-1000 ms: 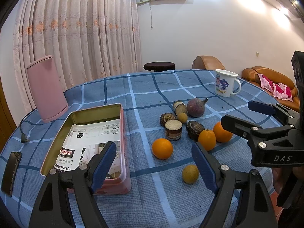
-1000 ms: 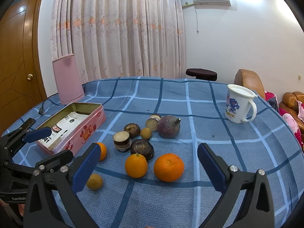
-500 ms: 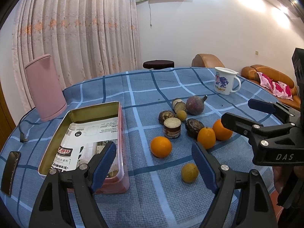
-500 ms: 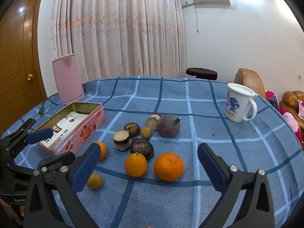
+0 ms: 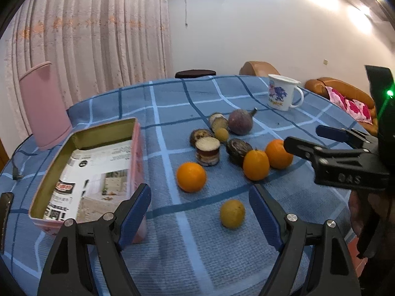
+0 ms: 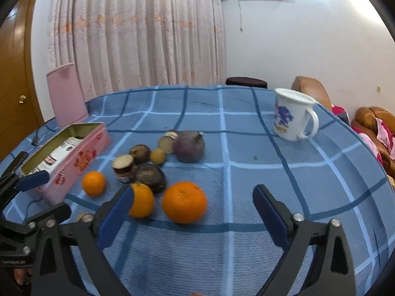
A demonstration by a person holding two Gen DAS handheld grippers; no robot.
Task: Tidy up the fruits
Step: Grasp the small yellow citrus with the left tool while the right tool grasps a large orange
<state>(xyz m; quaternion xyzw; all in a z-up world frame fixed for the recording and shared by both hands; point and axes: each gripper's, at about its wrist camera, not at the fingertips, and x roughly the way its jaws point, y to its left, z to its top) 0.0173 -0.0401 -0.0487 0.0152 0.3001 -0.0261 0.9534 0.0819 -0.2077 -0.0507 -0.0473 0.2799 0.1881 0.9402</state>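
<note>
Several fruits lie on the blue checked tablecloth: three oranges, a small yellow fruit, dark passion fruits, a cut piece and a purple round fruit. An open pink tin lined with paper sits left. My left gripper is open and empty, just short of the yellow fruit. My right gripper is open, its jaws on either side of the nearest orange without touching it. The right gripper also shows in the left wrist view.
A white mug stands at the far right of the table. A pink kettle with a cord stands at the back left. A dark phone lies at the left edge. Sofas are beyond the table.
My right gripper has moved forward and down toward the nearest orange. My left gripper has edged forward toward the small yellow fruit. No fruit has moved.
</note>
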